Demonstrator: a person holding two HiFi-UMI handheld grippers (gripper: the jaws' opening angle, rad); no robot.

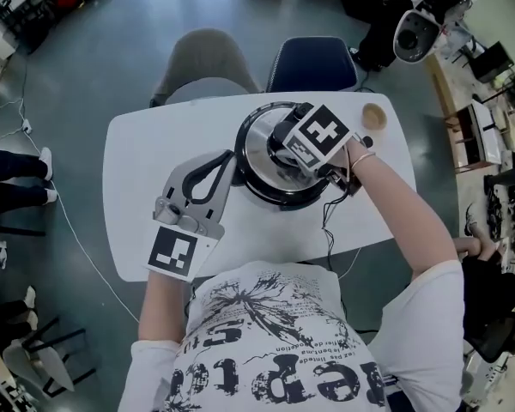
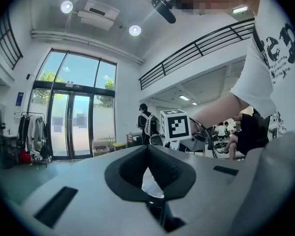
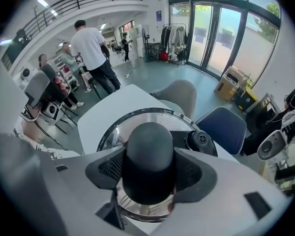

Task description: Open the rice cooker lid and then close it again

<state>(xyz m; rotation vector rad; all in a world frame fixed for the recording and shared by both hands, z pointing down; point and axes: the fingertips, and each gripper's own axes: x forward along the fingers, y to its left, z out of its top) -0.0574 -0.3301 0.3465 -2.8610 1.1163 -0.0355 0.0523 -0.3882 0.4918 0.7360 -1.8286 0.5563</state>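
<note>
Head view: the rice cooker point(image 1: 279, 197) stands mid-worktop point(image 1: 146, 170) with its steel lid point(image 1: 256, 144) on. The right hand-held gripper point(image 1: 290, 157) points down over the lid, and the left hand-held gripper point(image 1: 228, 163) lies level just beside the cooker

Left gripper view: its jaws meet at the tips, holding nothing

Right gripper view: the jaws pinch the lid's black knob point(image 3: 149, 156)

rice cooker lid point(image 1: 256, 148) is seen silver, its knob point(image 3: 150, 161) black | bench point(image 1: 146, 170) is seen white | chair point(image 1: 313, 63) is seen blue
</note>
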